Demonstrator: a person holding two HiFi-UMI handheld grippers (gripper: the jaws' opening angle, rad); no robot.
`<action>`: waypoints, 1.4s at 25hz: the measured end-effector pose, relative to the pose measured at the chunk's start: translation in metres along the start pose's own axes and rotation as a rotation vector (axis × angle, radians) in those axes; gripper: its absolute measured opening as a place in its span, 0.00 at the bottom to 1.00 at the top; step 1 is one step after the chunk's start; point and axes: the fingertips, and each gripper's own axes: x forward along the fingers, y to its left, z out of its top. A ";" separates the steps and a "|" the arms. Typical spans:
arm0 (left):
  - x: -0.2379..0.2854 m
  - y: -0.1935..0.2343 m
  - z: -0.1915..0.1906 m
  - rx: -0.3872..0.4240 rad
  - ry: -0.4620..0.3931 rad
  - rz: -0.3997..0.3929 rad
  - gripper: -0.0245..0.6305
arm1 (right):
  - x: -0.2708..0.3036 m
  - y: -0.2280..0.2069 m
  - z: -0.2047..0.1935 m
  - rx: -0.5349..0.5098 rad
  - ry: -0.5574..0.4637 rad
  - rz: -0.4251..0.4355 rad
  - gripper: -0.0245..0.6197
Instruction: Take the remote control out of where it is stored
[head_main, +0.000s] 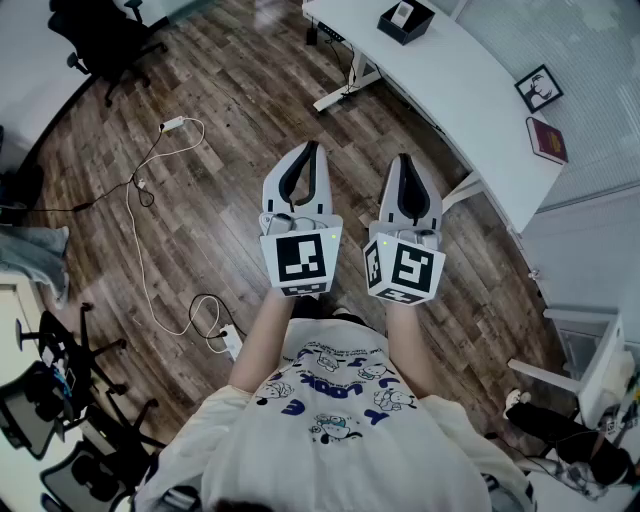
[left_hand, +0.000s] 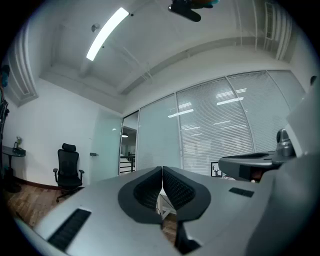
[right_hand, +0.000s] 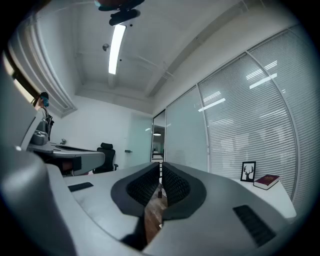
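No remote control shows in any view. In the head view my two grippers are held side by side at chest height over the wood floor, jaws pointing away from the person. The left gripper (head_main: 311, 150) is shut with nothing between its dark pads, as is the right gripper (head_main: 403, 160). In the left gripper view the left gripper (left_hand: 162, 172) has its pads together, aimed at a glass wall with blinds. The right gripper (right_hand: 160, 168) also has its pads closed and empty in its own view. A white desk (head_main: 470, 95) stands ahead to the right with an open black box (head_main: 405, 20) on it.
On the desk are a framed deer picture (head_main: 539, 88) and a red book (head_main: 548, 140). A white cable and power strip (head_main: 150, 190) trail over the floor at left. Black office chairs (head_main: 60, 380) stand at lower left, and another chair (head_main: 100, 35) stands at top left.
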 end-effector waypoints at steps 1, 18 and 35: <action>0.002 0.002 -0.001 -0.001 0.001 -0.001 0.06 | 0.003 0.001 -0.001 0.000 0.001 0.000 0.09; 0.038 0.050 -0.018 0.016 0.025 -0.033 0.06 | 0.049 0.018 -0.008 0.019 0.016 -0.046 0.09; 0.194 0.072 -0.030 0.042 0.042 0.025 0.07 | 0.209 -0.034 -0.030 0.048 0.029 0.009 0.09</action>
